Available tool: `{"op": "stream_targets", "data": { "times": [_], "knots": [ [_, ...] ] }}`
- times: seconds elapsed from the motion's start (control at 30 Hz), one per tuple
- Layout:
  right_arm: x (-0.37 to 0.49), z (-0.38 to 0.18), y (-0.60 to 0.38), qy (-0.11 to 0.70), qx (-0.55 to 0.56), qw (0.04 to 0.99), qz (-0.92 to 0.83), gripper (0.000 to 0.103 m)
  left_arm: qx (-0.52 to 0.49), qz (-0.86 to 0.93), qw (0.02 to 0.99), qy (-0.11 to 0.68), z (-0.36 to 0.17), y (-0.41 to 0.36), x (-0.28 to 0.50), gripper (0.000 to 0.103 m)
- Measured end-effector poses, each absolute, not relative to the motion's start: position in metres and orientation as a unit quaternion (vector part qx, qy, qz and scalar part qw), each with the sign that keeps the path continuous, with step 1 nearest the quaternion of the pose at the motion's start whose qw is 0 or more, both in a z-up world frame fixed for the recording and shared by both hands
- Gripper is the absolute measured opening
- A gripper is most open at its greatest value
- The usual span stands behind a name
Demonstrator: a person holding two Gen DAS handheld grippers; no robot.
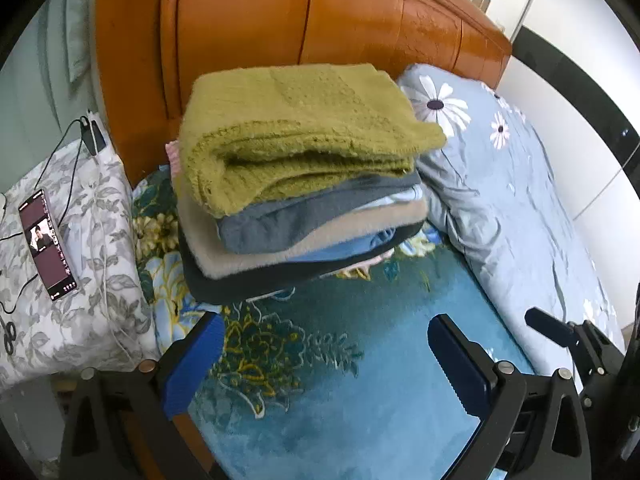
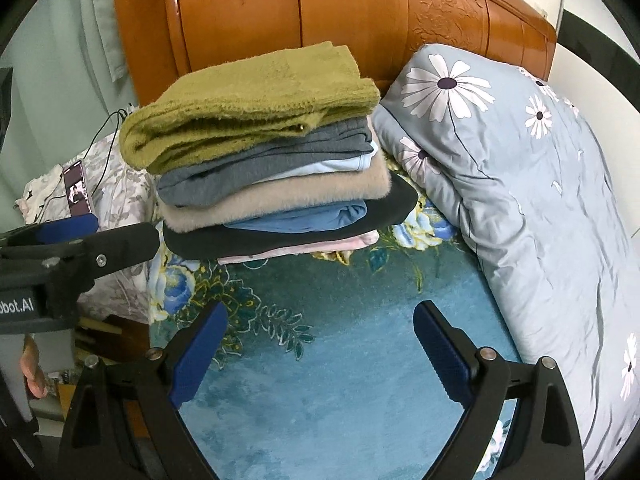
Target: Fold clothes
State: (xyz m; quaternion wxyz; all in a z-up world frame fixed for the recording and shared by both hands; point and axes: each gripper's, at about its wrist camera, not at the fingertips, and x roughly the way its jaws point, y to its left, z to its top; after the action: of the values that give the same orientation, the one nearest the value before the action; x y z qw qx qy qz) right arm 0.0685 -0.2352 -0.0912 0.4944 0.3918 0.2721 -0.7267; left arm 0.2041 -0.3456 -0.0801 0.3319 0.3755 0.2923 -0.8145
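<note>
A stack of several folded clothes (image 1: 300,208) stands on the teal floral bedspread (image 1: 360,380) against the headboard. An olive-green fuzzy sweater (image 1: 304,132) lies on top, over grey, beige, light blue, black and pink pieces. The stack also shows in the right wrist view (image 2: 276,184), with the olive sweater (image 2: 248,116) on top. My left gripper (image 1: 324,340) is open and empty, just in front of the stack. My right gripper (image 2: 320,328) is open and empty, also short of the stack. The left gripper shows at the left of the right wrist view (image 2: 124,236).
An orange wooden headboard (image 1: 320,20) stands behind the stack. A rolled grey-blue daisy-print quilt (image 2: 520,184) lies along the right. On the left a leaf-print pillow (image 1: 80,280) carries a lit phone (image 1: 48,244) and cables.
</note>
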Motion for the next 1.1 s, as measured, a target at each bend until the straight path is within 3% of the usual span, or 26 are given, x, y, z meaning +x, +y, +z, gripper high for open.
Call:
{"op": "stream_targets", "data": {
  "times": [1.1],
  "knots": [
    [0.037,-0.129,-0.27,0.288,0.372,0.495,-0.731,0.095,0.432,-0.784,0.368,0.251,-0.126,-0.369,0.169,0.103]
  ]
}}
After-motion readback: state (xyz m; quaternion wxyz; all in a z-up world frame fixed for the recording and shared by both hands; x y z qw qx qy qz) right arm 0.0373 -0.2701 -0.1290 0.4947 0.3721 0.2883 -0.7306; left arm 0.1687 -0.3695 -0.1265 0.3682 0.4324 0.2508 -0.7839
